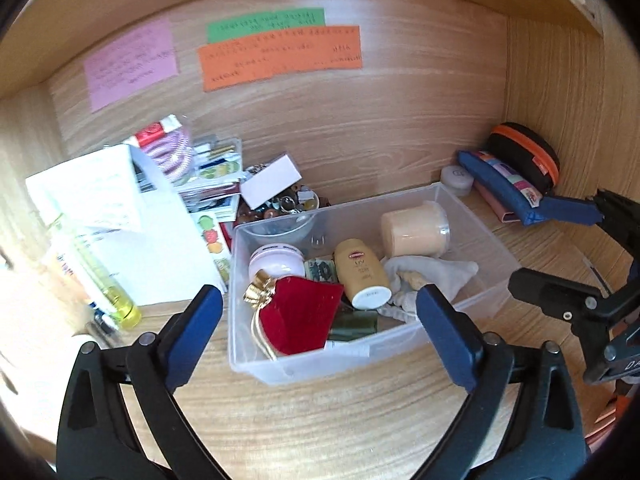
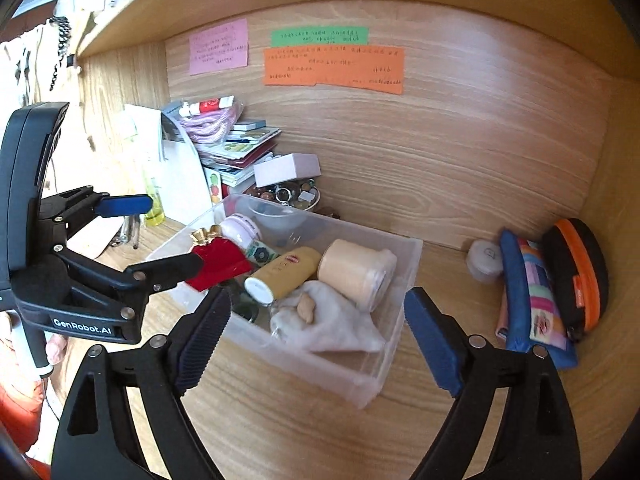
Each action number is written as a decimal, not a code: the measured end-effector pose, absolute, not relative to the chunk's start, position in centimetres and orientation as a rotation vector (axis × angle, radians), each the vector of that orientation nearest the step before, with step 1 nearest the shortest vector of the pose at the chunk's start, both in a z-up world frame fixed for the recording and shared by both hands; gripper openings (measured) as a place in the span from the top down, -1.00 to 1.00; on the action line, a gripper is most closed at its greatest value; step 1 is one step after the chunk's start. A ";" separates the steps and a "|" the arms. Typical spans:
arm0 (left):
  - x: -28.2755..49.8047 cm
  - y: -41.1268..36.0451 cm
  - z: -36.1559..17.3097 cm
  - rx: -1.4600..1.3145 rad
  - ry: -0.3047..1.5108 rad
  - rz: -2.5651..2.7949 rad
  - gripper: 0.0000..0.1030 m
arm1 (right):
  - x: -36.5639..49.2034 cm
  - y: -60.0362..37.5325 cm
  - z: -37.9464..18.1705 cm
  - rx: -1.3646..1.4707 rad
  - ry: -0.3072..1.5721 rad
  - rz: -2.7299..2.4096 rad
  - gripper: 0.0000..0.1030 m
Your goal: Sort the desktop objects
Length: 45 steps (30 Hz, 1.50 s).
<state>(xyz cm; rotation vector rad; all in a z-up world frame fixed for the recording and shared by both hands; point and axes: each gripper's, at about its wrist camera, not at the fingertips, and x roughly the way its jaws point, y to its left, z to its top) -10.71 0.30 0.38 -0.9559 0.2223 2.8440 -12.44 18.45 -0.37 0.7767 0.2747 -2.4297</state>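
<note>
left gripper [image 1: 320,320] jaws wide, empty, over bin [image 1: 472,304] near edge | right gripper [image 2: 316,332] jaws wide, empty, by bin's right corner | bin on desk [image 1: 320,420], holds red pouch [image 1: 300,320], sunscreen [image 1: 360,272], cup [image 1: 414,232], cloth [image 1: 432,272] | risk: crowded contents, a finger could catch the bin wall and tip or shove it

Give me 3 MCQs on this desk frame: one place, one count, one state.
1. Where does the sunscreen bottle lie?
A. in the clear plastic bin
B. on the book stack
C. beside the pencil case

2. How many sticky notes are on the back panel?
A. two
B. three
C. five

3. How do the left tongs stand?
A. shut on the red pouch
B. shut, empty
C. open, empty

Key: 1 A, it lies among the bin's jars; 2 B, pink note, green note and orange note; 3 C, fingers spread with nothing between.
</note>
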 end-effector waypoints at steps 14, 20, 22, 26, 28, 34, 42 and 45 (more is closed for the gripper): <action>-2.6 0.6 1.9 -0.778 0.165 2.972 -0.98 | -5.3 20.4 -0.2 0.689 0.233 -2.516 -0.99; -0.5 0.5 1.9 -0.751 0.115 3.010 -0.98 | -3.0 21.3 -0.2 0.666 0.224 -2.578 -0.99; 0.0 0.5 1.8 -0.752 0.088 3.015 -0.98 | -2.3 21.8 0.1 0.646 0.202 -2.589 -0.99; 0.8 0.3 0.8 -0.771 0.031 3.012 -0.98 | -1.1 22.2 0.5 0.620 0.196 -2.638 -0.99; 0.9 0.5 0.5 -0.773 0.025 3.019 -0.98 | -0.7 22.2 0.5 0.611 0.197 -2.644 -0.99; 0.9 1.4 0.1 -0.770 0.058 3.013 -0.98 | -0.1 21.9 0.0 0.605 0.207 -2.632 -1.00; 0.3 1.9 0.4 -0.724 0.102 3.009 -0.98 | -1.5 21.6 -0.7 0.635 0.199 -2.618 -1.00; 0.0 1.7 0.4 -0.719 0.096 3.005 -0.98 | -2.3 21.7 -1.0 0.653 0.194 -2.619 -0.99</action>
